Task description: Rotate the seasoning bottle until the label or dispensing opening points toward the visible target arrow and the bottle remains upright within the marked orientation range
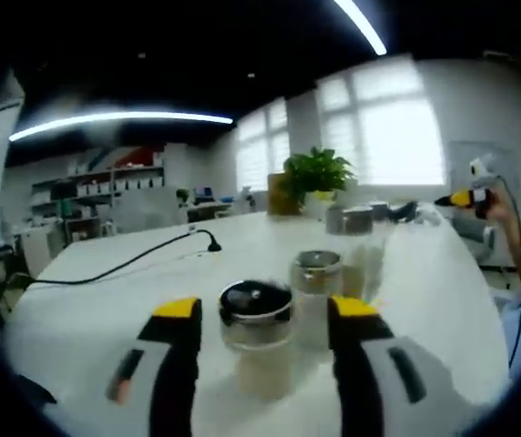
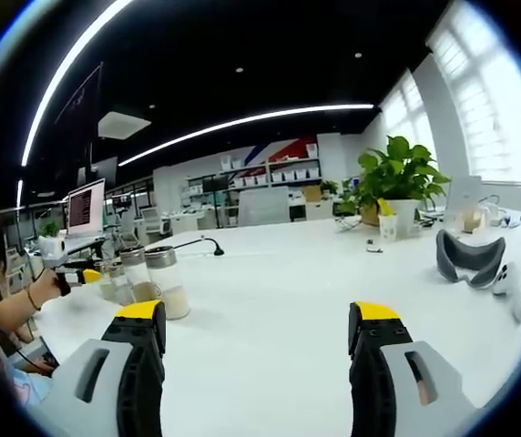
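A seasoning bottle (image 1: 255,339) with a dark metal lid and pale contents stands upright on the white table (image 1: 133,300). It sits between the jaws of my left gripper (image 1: 266,309), which is open, with a gap on each side of the bottle. Just behind it stands a second bottle (image 1: 316,270). In the right gripper view the bottles (image 2: 162,278) stand at the far left, with the left gripper (image 2: 83,275) beside them. My right gripper (image 2: 258,314) is open over bare table, far from the bottles. It also appears at the right of the left gripper view (image 1: 465,198), held by a hand (image 1: 515,238).
More metal-lidded jars (image 1: 356,218) and a potted plant (image 1: 317,173) stand at the back. A black cable with a microphone (image 1: 211,242) runs across the table. A grey headset (image 2: 470,259) lies to the right. A monitor (image 2: 83,208) stands at the left.
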The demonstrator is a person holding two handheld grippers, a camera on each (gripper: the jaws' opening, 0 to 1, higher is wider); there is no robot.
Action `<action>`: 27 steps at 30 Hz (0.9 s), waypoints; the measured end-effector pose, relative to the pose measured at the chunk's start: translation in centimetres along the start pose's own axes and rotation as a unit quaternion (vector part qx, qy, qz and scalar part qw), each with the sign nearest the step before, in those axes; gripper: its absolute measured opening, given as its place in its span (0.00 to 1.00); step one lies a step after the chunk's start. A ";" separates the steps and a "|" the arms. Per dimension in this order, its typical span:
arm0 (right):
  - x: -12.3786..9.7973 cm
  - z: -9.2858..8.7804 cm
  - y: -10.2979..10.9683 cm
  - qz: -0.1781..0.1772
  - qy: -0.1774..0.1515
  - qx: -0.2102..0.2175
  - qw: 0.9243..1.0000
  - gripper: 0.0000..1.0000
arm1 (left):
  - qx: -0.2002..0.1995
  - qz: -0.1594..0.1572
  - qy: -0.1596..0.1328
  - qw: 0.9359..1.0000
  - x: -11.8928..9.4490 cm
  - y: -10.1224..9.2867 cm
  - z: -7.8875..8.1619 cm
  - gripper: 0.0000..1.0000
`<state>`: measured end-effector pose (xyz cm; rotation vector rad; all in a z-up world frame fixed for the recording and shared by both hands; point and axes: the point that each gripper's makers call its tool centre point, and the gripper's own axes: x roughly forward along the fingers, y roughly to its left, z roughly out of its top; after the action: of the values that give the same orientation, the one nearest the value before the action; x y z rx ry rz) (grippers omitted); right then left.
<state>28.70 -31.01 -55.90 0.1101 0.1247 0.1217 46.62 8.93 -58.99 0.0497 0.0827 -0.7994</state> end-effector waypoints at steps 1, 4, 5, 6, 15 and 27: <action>0.0 0.0 0.0 0.001 0.001 0.001 1.000 0.85 | -0.002 0.012 -0.004 1.000 -0.5 0.1 0.4 0.68; 0.3 -0.2 0.2 0.004 0.002 0.003 1.000 0.85 | -0.001 0.072 0.021 0.997 -2.0 0.6 0.6 0.68; 0.4 -0.3 0.2 0.006 0.005 0.003 1.000 0.85 | -0.006 0.084 0.029 0.996 -2.4 0.4 0.5 0.70; 0.4 -0.4 0.3 0.007 0.006 0.004 1.000 0.85 | -0.016 0.094 0.037 0.995 -2.7 0.2 0.2 0.70; 0.4 -0.6 0.4 0.012 0.008 0.009 1.000 0.85 | -0.023 0.098 0.085 0.991 -2.7 0.2 -1.7 0.55; 0.6 -0.7 0.4 0.012 0.010 0.011 1.000 0.85 | -0.065 0.179 0.062 0.980 -1.5 1.1 -2.7 0.53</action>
<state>29.10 -30.44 -56.61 0.1331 0.1449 0.1451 46.27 10.95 -61.49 -0.0094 0.2363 -0.4293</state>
